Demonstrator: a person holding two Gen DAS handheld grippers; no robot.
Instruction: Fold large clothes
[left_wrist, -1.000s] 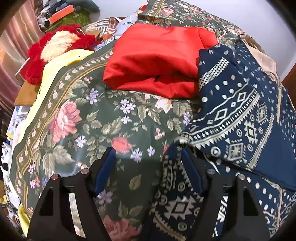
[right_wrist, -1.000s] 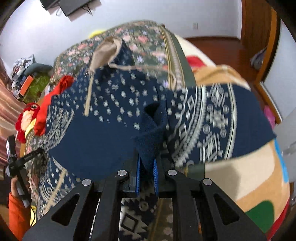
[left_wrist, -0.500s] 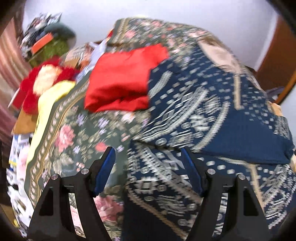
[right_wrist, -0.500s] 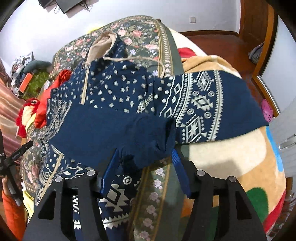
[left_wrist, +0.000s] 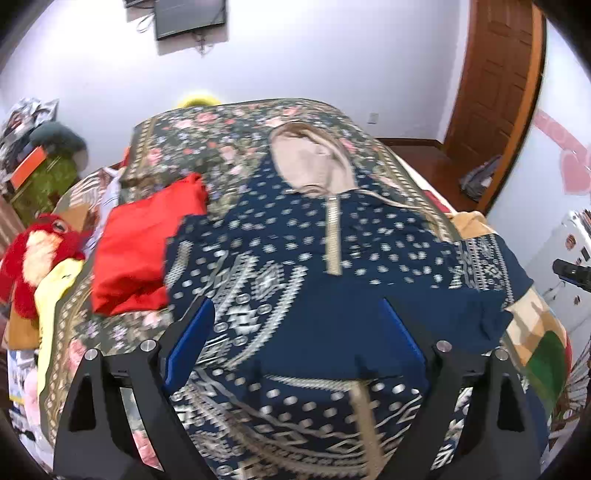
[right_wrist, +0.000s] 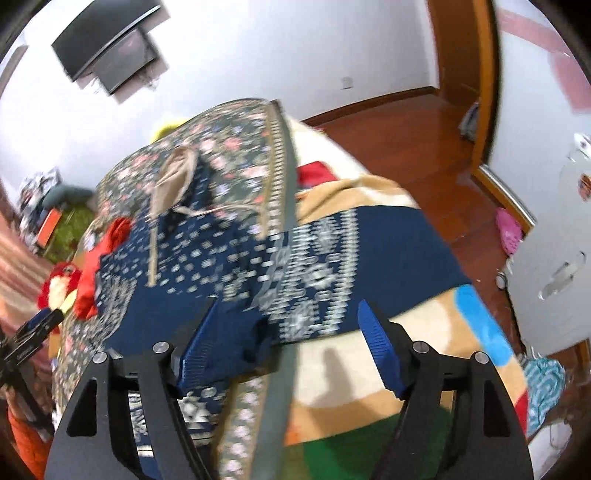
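Observation:
A large navy hoodie (left_wrist: 295, 258) with a cream pattern, beige hood and zip lies spread on the bed, with a plain navy fold across its lower middle. It also shows in the right wrist view (right_wrist: 229, 266), one patterned sleeve reaching right over a blanket. My left gripper (left_wrist: 295, 332) is open and empty above the hoodie's lower half. My right gripper (right_wrist: 286, 343) is open and empty above the hoodie's right edge. The left gripper (right_wrist: 33, 332) shows at the left rim of the right wrist view.
The bed has a dark green floral cover (left_wrist: 207, 147). A folded red garment (left_wrist: 140, 247) lies left of the hoodie, a red plush toy (left_wrist: 33, 254) beyond it. A tan, blue and green blanket (right_wrist: 424, 354) hangs off the right. Wooden floor (right_wrist: 413, 147), door (left_wrist: 495, 92) and wall TV (left_wrist: 190, 16) lie beyond.
My right gripper has opened and let go of the navy fabric, then drawn back. My left gripper has lifted and swung right, from the floral cover to over the hoodie.

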